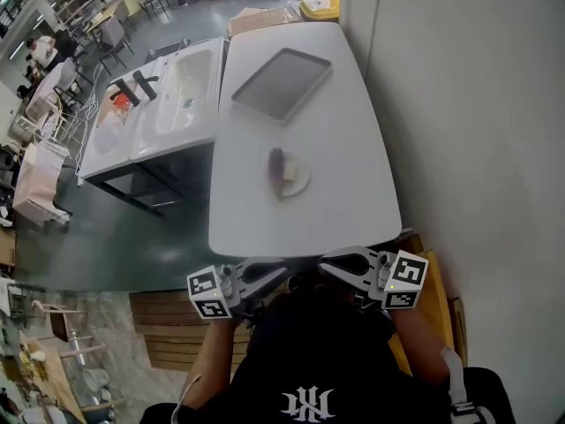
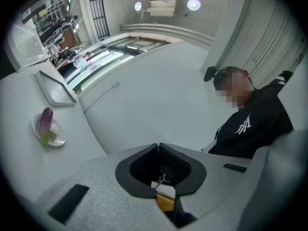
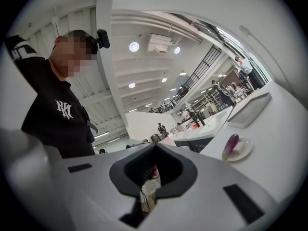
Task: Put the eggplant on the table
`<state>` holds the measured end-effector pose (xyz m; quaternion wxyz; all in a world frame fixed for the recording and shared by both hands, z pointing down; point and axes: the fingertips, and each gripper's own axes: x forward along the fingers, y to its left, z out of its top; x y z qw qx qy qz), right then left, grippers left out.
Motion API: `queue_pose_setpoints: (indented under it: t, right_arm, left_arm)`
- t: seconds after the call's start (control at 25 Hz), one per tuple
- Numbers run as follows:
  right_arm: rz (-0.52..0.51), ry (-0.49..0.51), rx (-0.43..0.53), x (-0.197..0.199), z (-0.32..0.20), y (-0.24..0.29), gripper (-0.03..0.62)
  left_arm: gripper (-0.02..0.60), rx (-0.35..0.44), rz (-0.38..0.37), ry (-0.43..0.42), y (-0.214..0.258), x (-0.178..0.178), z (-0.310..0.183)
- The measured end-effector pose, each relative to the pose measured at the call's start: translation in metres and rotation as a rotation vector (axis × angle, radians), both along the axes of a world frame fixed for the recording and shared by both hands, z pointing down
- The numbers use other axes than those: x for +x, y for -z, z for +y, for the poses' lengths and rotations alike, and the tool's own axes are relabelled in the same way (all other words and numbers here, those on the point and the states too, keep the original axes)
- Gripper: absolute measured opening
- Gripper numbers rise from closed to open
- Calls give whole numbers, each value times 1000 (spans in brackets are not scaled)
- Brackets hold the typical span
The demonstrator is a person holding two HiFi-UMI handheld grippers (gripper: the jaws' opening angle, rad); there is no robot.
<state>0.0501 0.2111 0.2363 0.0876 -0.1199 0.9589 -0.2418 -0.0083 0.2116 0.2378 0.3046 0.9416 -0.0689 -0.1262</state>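
Observation:
A purple eggplant (image 1: pixel 276 164) lies on a small white plate (image 1: pixel 298 182) near the middle of the white table (image 1: pixel 344 122), with a pale block beside it. Both grippers hover at the table's near edge, close to my chest, with their tips turned toward each other. The left gripper (image 1: pixel 284 271) is shut and empty, and so is the right gripper (image 1: pixel 324 266). In the left gripper view the shut gripper (image 2: pixel 158 146) points away from the eggplant (image 2: pixel 46 119), which sits far left. In the right gripper view the gripper (image 3: pixel 155 146) is shut, with the eggplant (image 3: pixel 230 146) and plate (image 3: pixel 243 150) off to the right.
A grey tray (image 1: pixel 282 83) lies on the table's far half. A white sink unit (image 1: pixel 168 104) stands against the table's left side. A white wall (image 1: pixel 477 104) runs along the right. Chairs and people are in the far room.

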Motion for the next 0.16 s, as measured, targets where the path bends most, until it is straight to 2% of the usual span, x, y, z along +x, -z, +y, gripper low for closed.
queue_pose_setpoints:
  t: [0.16]
  right_arm:
    - [3,4,3,6,3,-9,3]
  left_arm:
    - [9,-13,-16,-24,-10,12,3]
